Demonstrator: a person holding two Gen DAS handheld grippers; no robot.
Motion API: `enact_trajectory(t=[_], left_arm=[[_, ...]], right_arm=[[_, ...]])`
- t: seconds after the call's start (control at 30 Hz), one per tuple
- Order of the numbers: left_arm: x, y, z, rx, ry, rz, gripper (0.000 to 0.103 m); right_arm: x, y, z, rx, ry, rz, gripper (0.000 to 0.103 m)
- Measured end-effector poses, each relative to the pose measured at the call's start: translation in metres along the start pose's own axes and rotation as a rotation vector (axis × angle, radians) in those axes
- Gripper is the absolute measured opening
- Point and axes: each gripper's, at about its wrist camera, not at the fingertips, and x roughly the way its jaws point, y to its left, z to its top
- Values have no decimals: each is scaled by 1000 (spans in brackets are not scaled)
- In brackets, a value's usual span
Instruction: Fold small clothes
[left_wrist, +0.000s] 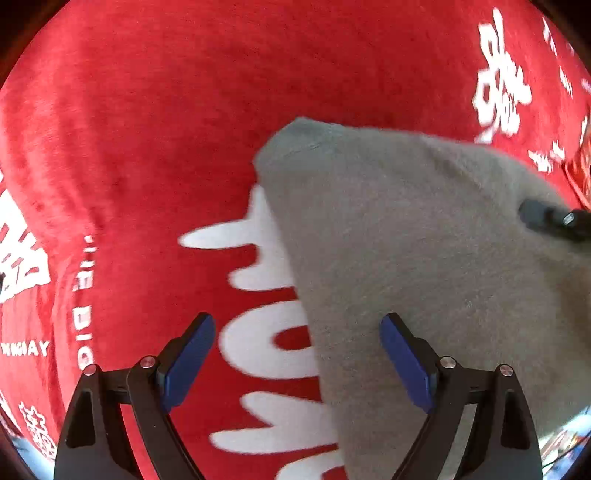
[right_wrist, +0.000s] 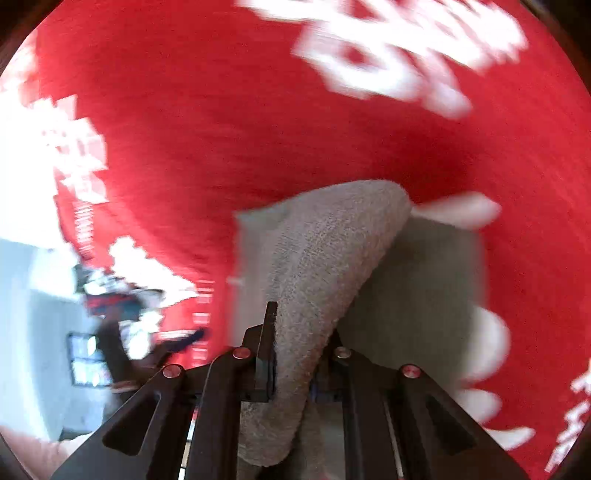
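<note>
A small grey knitted garment (left_wrist: 406, 251) lies on a red cloth with white lettering (left_wrist: 147, 129). My left gripper (left_wrist: 297, 354) is open, its blue pads apart, over the garment's left edge; nothing is between them. My right gripper (right_wrist: 295, 343) is shut on a fold of the grey garment (right_wrist: 325, 258), lifting it above the flat part of the garment (right_wrist: 424, 295). The tip of the right gripper (left_wrist: 554, 219) shows at the garment's right side in the left wrist view.
The red cloth (right_wrist: 221, 129) covers the whole surface under both grippers. At the left of the right wrist view, past the cloth's edge, lie a pale floor (right_wrist: 37, 314) and blurred dark objects (right_wrist: 110, 306).
</note>
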Motion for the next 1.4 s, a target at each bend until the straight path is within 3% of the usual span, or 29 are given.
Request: enact_trajectory(t=[0.07, 0.1, 0.13, 0.3, 0.33, 0.37, 0.53, 0.6, 0.7, 0.8, 0.97, 1.13, 1.27, 1.4], left_arm=[[11, -9, 0, 8, 17, -8, 92], [13, -11, 0, 7, 18, -7, 92], [13, -11, 1, 6, 15, -3, 92], [9, -8, 5, 20, 19, 18, 92], [5, -8, 7, 22, 11, 33, 92], [2, -8, 9, 21, 1, 47, 92], [7, -2, 17, -14, -3, 75, 92], [15, -7, 17, 16, 3, 87, 97], [14, -10, 14, 33, 2, 117, 101], [8, -3, 11, 12, 18, 113, 101], [-7, 0, -7, -5, 49, 115, 101], [-2, -1, -31, -114, 115, 81, 101], [-1, -6, -42, -173, 132, 93, 101], [-3, -8, -47, -179, 129, 96, 101]], right_arm=[[12, -35, -6, 99, 54, -45, 26], [15, -48, -10, 143, 66, -52, 42], [14, -54, -13, 162, 50, -36, 44], [8, -50, -10, 163, 35, -25, 42], [2, -50, -6, 155, 24, -20, 17], [1, -47, -5, 143, 16, -16, 17], [-15, -24, -2, -16, -22, -171, 16], [-1, -33, -7, 4, 13, -279, 21], [-10, -55, -15, 124, -3, -283, 24], [-26, -62, -24, 154, -6, -373, 33], [-48, -55, -43, 162, 29, -292, 33], [-53, -13, -63, 24, 75, -212, 33], [-40, 14, -81, -91, 157, -196, 33], [-7, 21, -91, -157, 222, -259, 33]])
